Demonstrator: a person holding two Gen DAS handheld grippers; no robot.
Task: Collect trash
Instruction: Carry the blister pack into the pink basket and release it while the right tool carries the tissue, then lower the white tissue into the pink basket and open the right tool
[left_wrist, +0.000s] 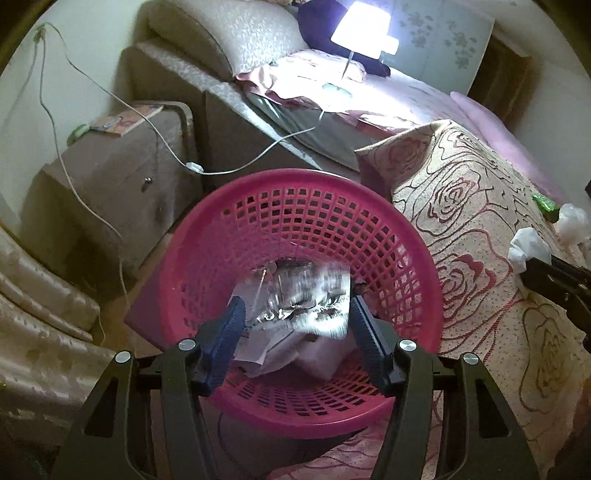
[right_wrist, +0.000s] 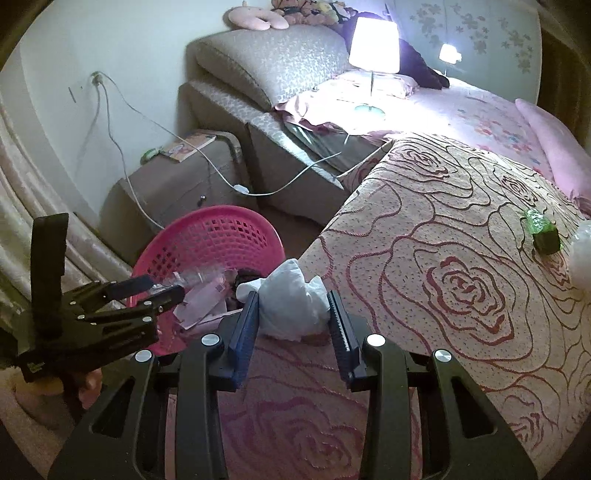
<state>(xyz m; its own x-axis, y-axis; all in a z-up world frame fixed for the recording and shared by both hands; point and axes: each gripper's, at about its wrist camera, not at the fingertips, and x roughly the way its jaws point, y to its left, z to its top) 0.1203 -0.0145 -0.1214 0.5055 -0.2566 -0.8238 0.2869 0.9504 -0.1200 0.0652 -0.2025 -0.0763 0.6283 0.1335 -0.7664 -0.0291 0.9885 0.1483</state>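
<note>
A pink mesh basket stands beside the bed and holds paper scraps. My left gripper is open over its mouth. A crumpled silver foil wrapper, blurred, is between the spread fingers, above the scraps; contact cannot be told. My right gripper is shut on a white crumpled tissue above the bed's edge, right of the basket. The tissue also shows in the left wrist view. A green wrapper and a white wad lie on the bed further right.
The rose-patterned bedspread covers the bed. A brown nightstand with a booklet stands behind the basket. A white cable hangs from the wall to a lit lamp on the bed. A curtain hangs at left.
</note>
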